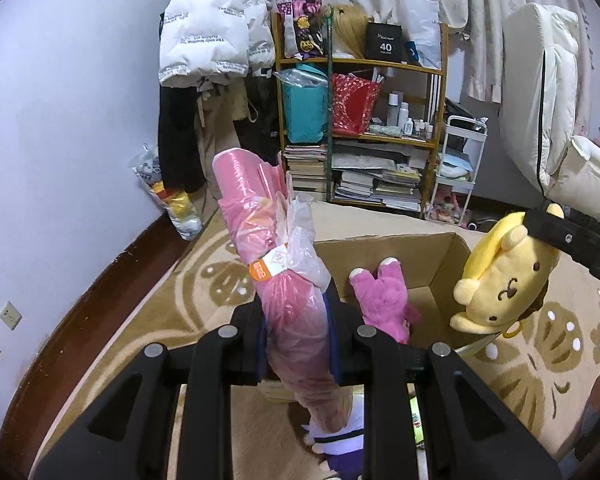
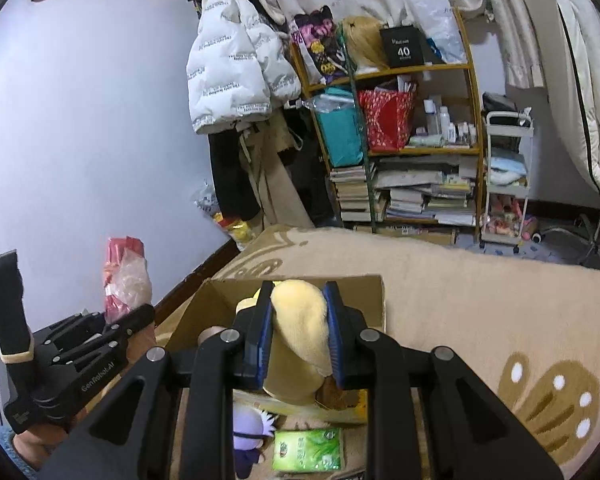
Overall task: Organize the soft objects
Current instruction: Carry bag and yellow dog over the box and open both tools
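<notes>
Plainly, the cardboard box (image 1: pixel 428 264) sits open-topped on the patterned rug (image 1: pixel 548 344), with roomy walls and a pink plush (image 1: pixel 384 300) inside. The left tool (image 1: pixel 298 340) is clenched on a pink plastic-wrapped bundle (image 1: pixel 268 248): light, crinkly, probably slippery, best held mid-body. The right tool (image 2: pixel 298 336) is grasping a yellow dog plush (image 1: pixel 500 276), soft and squashy, just beside the box's right rim.
</notes>
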Tool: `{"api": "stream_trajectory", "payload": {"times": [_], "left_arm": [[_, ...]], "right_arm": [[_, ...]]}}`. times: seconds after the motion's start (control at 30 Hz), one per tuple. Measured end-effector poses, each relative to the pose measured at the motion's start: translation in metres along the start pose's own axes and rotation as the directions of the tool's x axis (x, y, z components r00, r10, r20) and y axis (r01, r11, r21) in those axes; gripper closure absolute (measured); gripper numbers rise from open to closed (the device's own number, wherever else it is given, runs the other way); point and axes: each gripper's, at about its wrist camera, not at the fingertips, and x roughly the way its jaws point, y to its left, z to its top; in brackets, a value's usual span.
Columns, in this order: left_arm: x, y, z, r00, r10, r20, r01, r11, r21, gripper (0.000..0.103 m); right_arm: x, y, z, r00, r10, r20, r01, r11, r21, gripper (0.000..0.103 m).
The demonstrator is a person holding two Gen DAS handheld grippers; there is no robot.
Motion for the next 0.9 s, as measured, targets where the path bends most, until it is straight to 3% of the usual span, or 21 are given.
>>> {"api": "stream_trajectory", "payload": {"times": [0.5, 0.9], "left_arm": [[0.040, -0.008, -0.015, 0.995, -0.040, -0.089, 0.041, 0.999, 0.011, 0.078], [0.050, 0.005, -0.017, 0.986, -0.083, -0.145, 0.072, 0.994, -0.077, 0.076]], "right_arm": [[0.028, -0.005, -0.008, 0.998, -0.008, -0.060, 0.006, 0.999, -0.035, 0.078], [0.034, -0.008, -0.012, 0.995, -0.021, -0.100, 0.018, 0.999, -0.034, 0.073]]}}
